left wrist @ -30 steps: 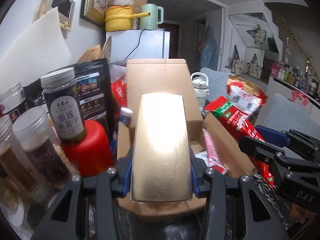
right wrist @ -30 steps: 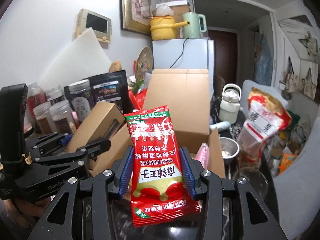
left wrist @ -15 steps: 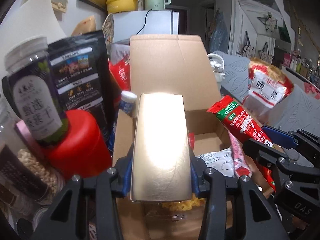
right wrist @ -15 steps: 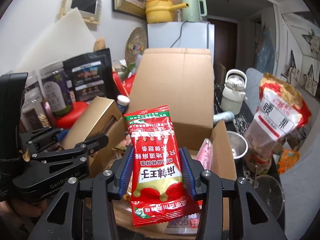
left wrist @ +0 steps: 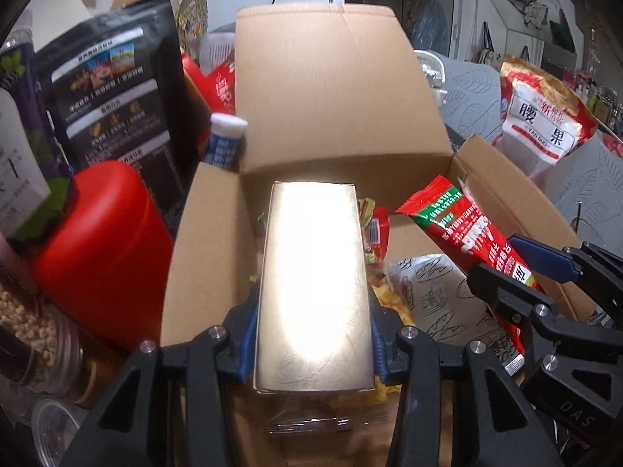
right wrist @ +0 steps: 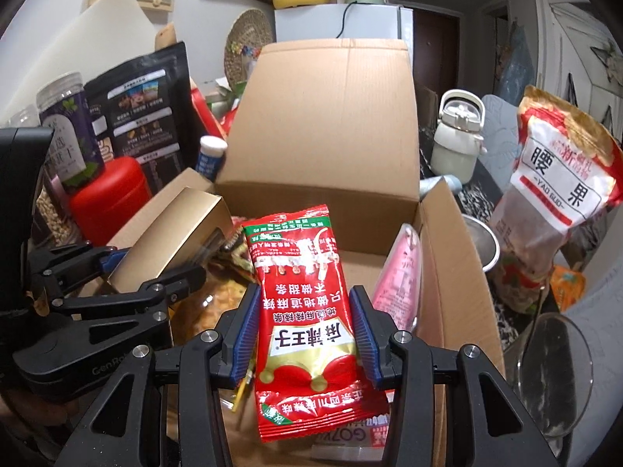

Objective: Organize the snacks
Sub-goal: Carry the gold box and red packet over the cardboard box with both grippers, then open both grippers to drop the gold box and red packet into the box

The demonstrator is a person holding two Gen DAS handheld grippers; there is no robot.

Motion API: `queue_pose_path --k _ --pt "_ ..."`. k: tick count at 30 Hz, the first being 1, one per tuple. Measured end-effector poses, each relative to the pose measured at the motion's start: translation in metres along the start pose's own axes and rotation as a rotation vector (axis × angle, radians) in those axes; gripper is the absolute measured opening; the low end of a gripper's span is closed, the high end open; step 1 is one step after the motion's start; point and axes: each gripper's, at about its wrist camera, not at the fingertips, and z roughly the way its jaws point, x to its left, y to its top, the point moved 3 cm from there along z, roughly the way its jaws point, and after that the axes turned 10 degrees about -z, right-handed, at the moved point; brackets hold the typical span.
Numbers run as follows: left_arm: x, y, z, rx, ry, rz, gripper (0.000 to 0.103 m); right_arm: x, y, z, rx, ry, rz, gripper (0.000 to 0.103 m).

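Two snacks hang over one open cardboard box (left wrist: 335, 89) in the left wrist view. The left tongs (left wrist: 313, 334) clamp a long gold carton (left wrist: 313, 284) by its sides; its top face is glossy and washed out by glare, and it reaches out over the box's near edge. Inside the box lie a clear bag printed with line drawings (left wrist: 432, 299), a striped red and yellow packet (left wrist: 375, 233) and something yellow, mostly hidden under the carton. At the right the right tongs (left wrist: 541, 272) grip a red sachet (left wrist: 459, 229) slanting above the box's interior. Left of the box stand a red canister (left wrist: 105, 249), a black pouch (left wrist: 117, 89) and a white-capped blue tube (left wrist: 224, 140).

From the right wrist view, the right tongs (right wrist: 303, 334) pinch the red sachet (right wrist: 303, 311) about its middle; it has a green band at the far end and white characters, and it hangs above the box floor. A pink packet (right wrist: 401, 272) leans against the inner right wall of the cardboard box (right wrist: 335, 124). The left tongs (right wrist: 144, 272) hold the gold carton (right wrist: 175, 237) over the box's left side. Outside, to the right, stands a large red and white bag (right wrist: 557, 198).
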Motion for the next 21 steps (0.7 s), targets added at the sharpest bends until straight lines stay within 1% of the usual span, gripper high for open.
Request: queue_pose_path --k 10,18,19,21 --pt "-0.005 0.001 0.010 0.031 0.051 0.040 0.045 -0.002 -0.015 0.021 0.096 0.001 0.009 0.045" --pt "-0.008 0.006 0.016 0.103 0.085 0.045 0.046 -0.004 -0.014 0.022 0.131 -0.018 -0.006 0.048" --pt "-0.008 0.006 0.017 0.110 0.090 0.045 0.046 -0.005 -0.013 0.021 0.137 -0.022 -0.005 0.048" --pt "-0.010 0.007 0.018 0.131 0.104 0.045 0.046 -0.007 -0.013 0.020 0.147 -0.026 0.004 0.053"
